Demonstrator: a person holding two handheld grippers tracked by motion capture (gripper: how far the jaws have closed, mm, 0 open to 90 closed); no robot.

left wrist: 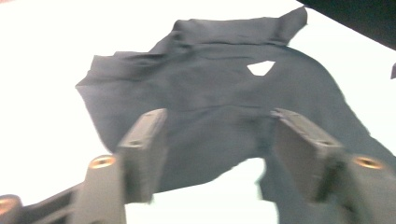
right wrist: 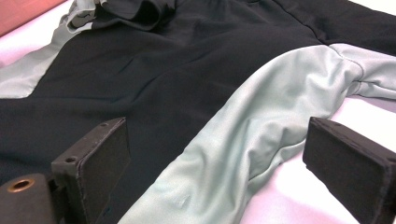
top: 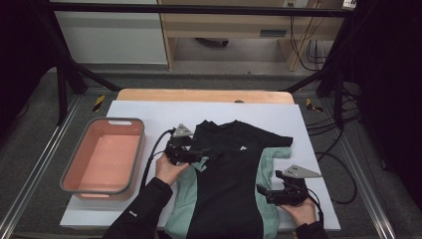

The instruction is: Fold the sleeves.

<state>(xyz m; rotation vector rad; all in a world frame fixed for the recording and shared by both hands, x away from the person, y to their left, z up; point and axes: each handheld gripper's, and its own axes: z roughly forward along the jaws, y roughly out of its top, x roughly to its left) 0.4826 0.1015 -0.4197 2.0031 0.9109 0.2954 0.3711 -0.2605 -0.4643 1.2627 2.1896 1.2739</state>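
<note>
Pink tub [top: 79, 164] (bare inside) beside shirts [top: 226, 174]

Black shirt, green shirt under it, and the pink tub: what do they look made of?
Black shirt: thin, smooth knit, probably synthetic sportswear; it drapes in soft folds with a matte look and a small white logo.
Green shirt: similar soft knit with a slight sheen along its creases.
Pink tub: apparently moulded plastic or silicone, smooth salmon walls with a grey rim; which one is unclear.
</note>
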